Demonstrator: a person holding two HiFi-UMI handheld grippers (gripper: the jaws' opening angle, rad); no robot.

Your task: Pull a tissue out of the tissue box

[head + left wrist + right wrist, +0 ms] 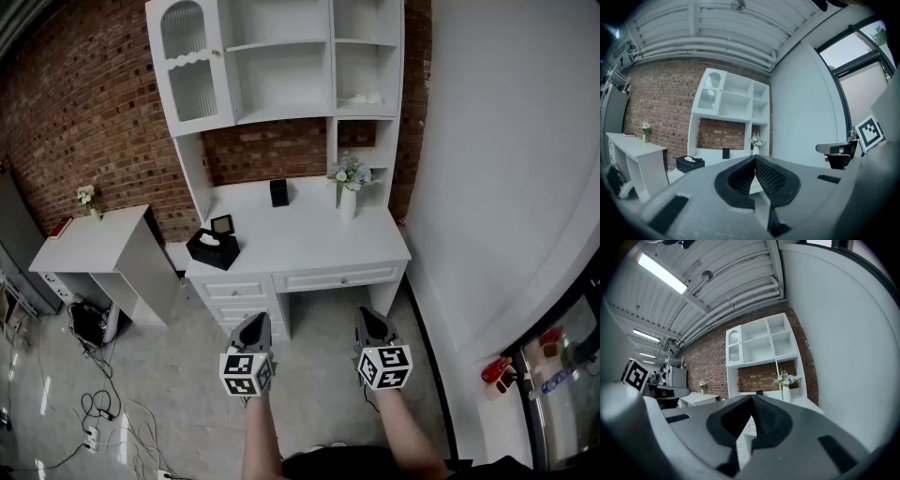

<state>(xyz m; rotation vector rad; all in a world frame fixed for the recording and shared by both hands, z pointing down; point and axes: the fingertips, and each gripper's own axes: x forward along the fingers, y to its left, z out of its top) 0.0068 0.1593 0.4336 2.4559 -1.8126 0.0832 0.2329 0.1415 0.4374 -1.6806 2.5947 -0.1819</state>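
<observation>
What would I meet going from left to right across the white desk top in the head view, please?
tissue box → black box → vase of flowers

A red brick wall [84, 112] stood behind a white desk [309, 239] with drawers. The desk carried a white hutch [281, 80] with open shelves and one glazed door. A smaller white side table [89, 246] stood to its left. A plain white wall [506, 141] ran along the right. Cables [98, 408] lay on the pale grey floor [187, 366]. A fluorescent tube [663, 273] lit the ribbed ceiling [740, 282].
</observation>
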